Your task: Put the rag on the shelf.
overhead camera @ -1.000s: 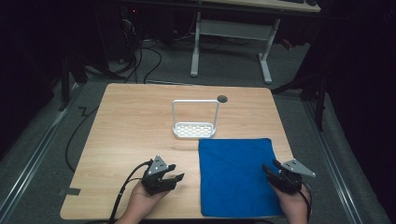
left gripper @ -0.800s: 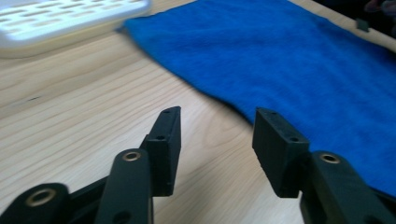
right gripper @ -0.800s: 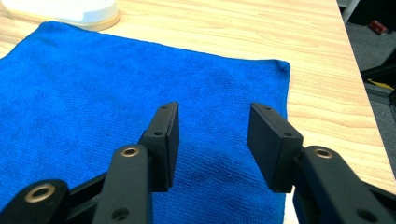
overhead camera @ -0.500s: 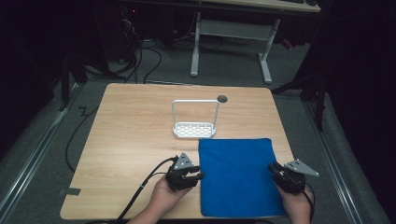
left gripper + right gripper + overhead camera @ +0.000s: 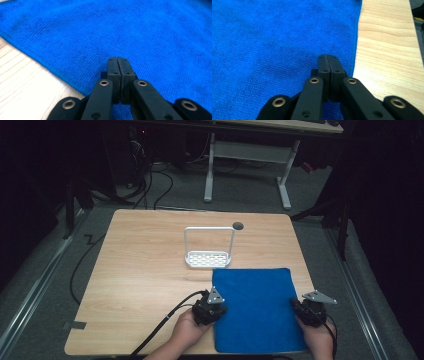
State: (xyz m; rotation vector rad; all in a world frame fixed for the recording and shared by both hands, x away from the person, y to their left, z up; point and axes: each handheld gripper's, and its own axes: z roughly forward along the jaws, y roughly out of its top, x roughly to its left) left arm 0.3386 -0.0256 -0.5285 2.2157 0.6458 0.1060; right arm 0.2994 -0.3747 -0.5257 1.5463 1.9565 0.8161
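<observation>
A blue cloth (image 5: pixel 255 307) lies flat on the near right part of the wooden table (image 5: pixel 145 270). My left gripper (image 5: pixel 210 307) hovers at the cloth's left edge, near its front. In the left gripper view the jaws are pressed together, nothing between them, over the blue cloth (image 5: pixel 140 32) just inside its hem. My right gripper (image 5: pixel 306 310) sits at the cloth's right edge. Its jaws are likewise shut and empty, tips (image 5: pixel 328 58) above the cloth (image 5: pixel 274 42) close to the hem.
A white wire rack (image 5: pixel 208 249) with a perforated base stands just behind the cloth's far left corner. A dark round hole (image 5: pixel 238 225) marks the table's far side. Bare wood (image 5: pixel 387 50) runs right of the cloth. Cables trail off the front edge.
My left gripper has moved right from bare wood to the cloth's left edge. My right gripper has shifted slightly, staying at the right edge.
</observation>
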